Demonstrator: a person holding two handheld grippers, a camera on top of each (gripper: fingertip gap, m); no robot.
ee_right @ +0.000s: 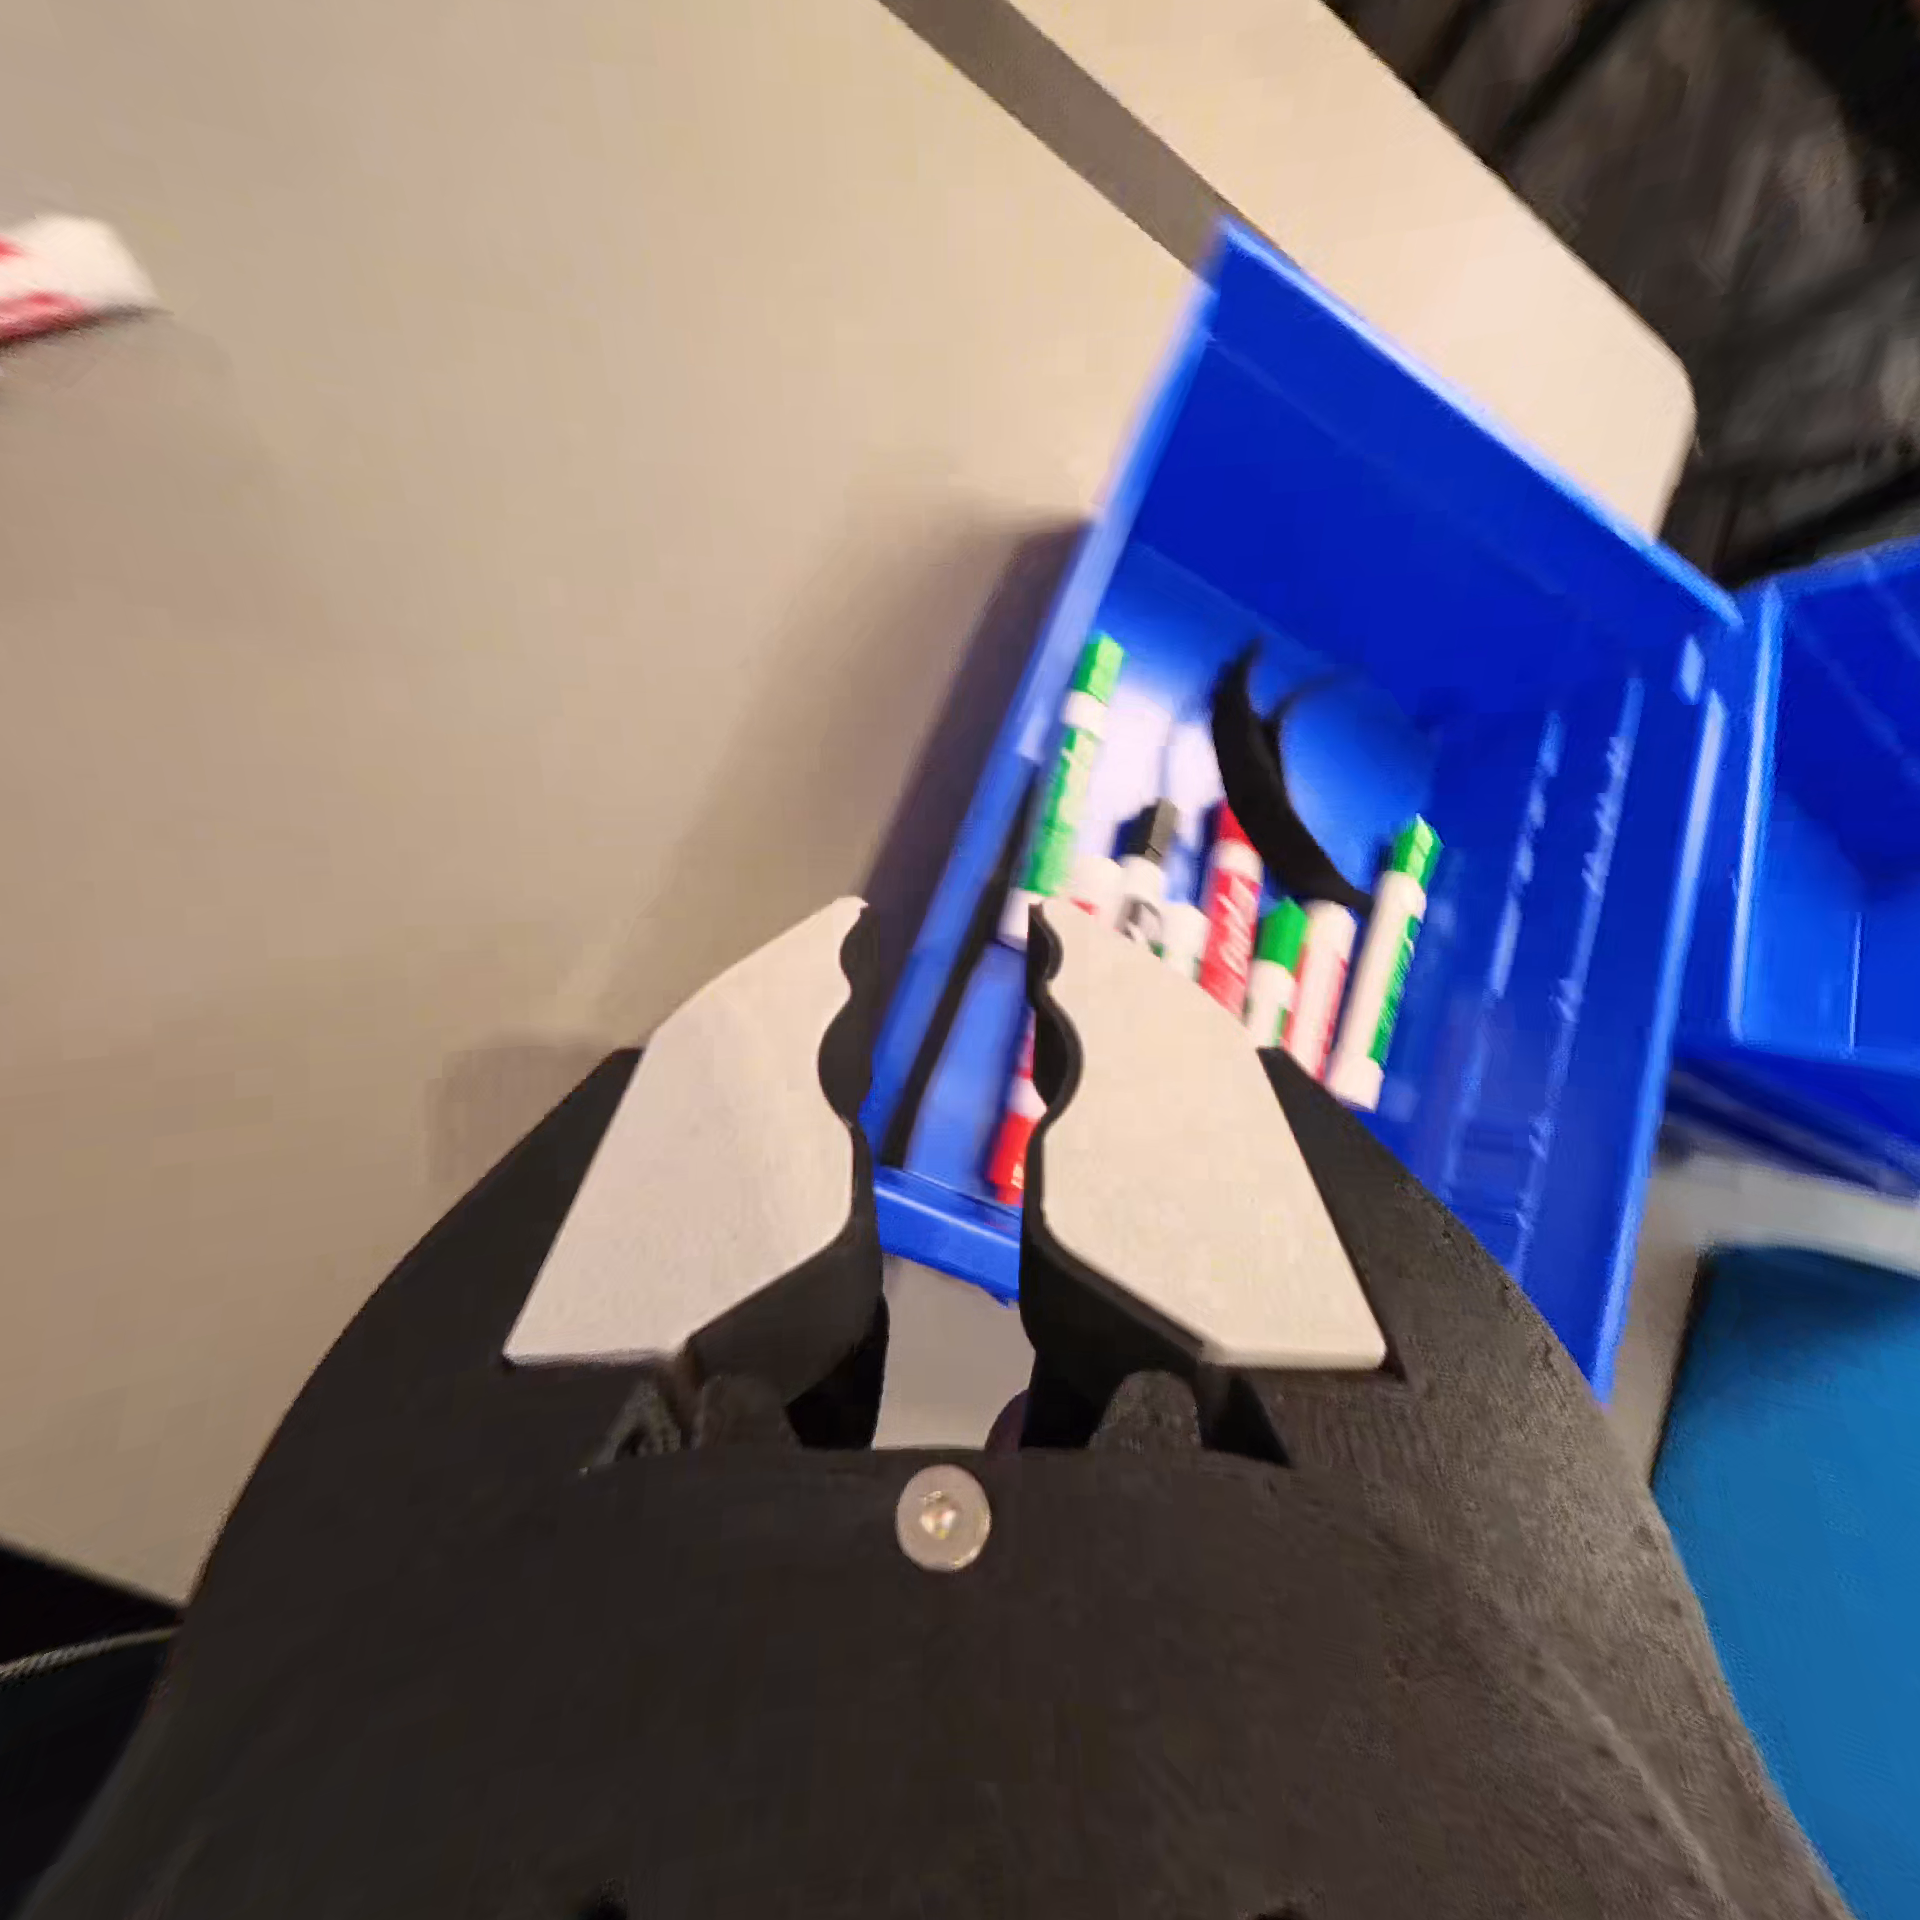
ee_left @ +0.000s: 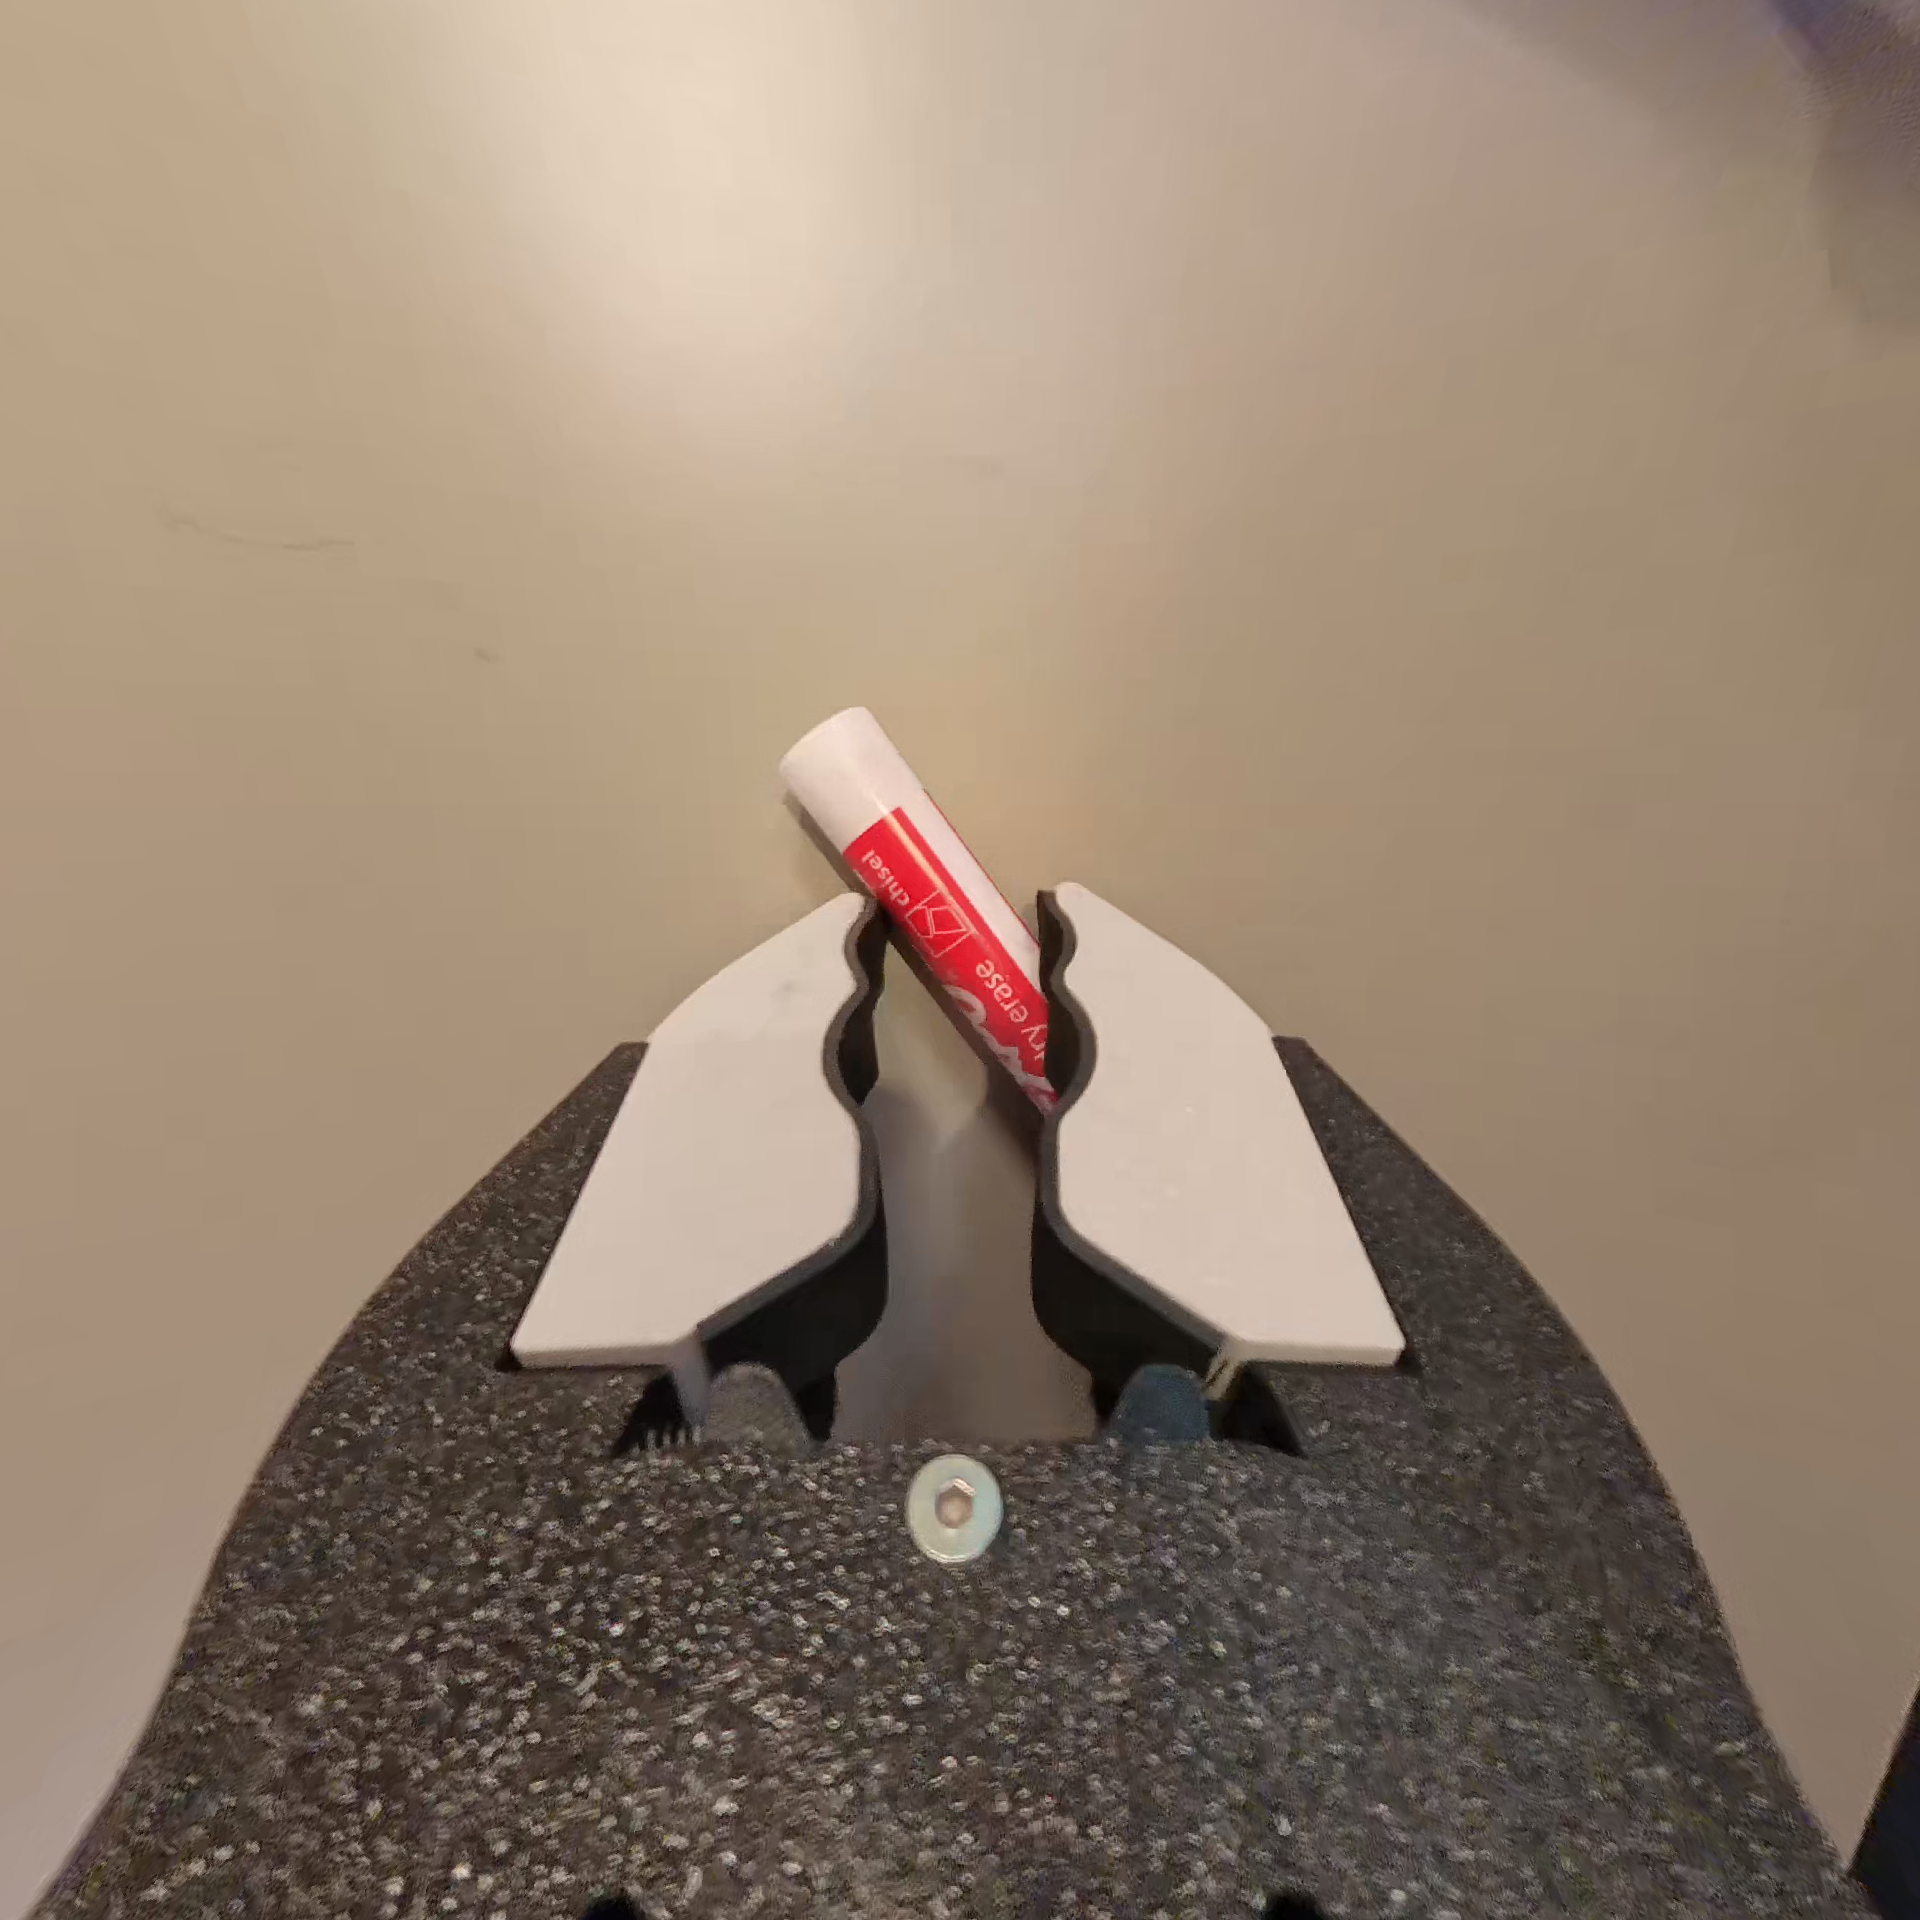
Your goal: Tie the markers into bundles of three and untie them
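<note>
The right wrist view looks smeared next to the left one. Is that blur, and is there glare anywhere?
Right wrist view: motion blur smears the blue bin and the markers in it; the right tool is sharper. Left wrist view: crisp, the red marker in the left tool sharp, with a soft bright patch on the table above.

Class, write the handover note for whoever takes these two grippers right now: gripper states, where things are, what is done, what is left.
Left gripper: shut on a red marker, tilted, over the bare table.
Right gripper: fingers apart, empty, in front of the blue bin.
Bin holds loose green and red markers and a black tie.
Done: one marker picked.
Left: no bundle visible yet; gather three, tie, then untie.
</note>
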